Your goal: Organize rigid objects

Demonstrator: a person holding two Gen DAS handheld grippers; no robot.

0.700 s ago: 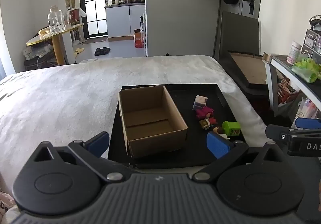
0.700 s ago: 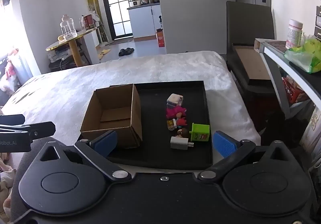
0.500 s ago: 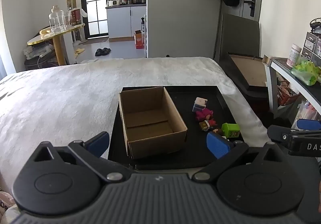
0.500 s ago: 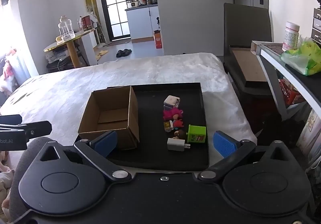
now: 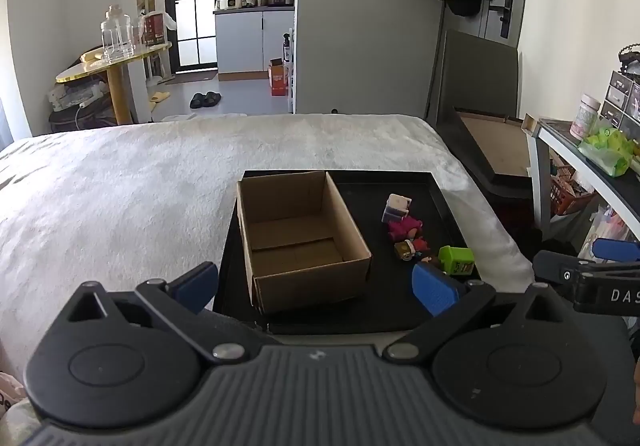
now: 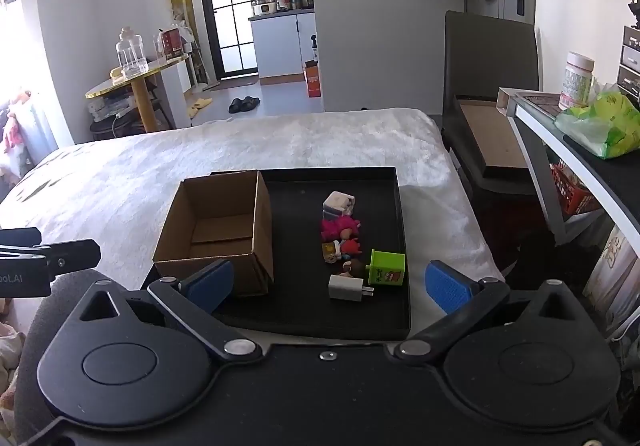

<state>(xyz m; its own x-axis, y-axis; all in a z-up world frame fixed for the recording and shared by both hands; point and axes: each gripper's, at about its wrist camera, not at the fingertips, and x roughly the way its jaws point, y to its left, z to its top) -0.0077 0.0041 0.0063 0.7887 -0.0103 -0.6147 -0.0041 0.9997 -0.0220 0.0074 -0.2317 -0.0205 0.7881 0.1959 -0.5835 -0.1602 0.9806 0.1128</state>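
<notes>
A: Right wrist view, left to right: cardboard box (image 6: pixel 216 226) stands empty at the tray's (image 6: pixel 394 206) left; the small things lie in a row to its right.

B: And the grippers?

A: Left gripper (image 5: pixel 316 286) and right gripper (image 6: pixel 326 282) both hover short of the tray, jaws wide apart, nothing between them.

B: What goes first?

A: Probably the white charger (image 6: pixel 347 287), nearest. It looks light and hard; take its flat sides. The green cube (image 6: pixel 387 267) looks equally stiff. The pink toy (image 6: pixel 340 226) looks lumpy and may slip.
</notes>
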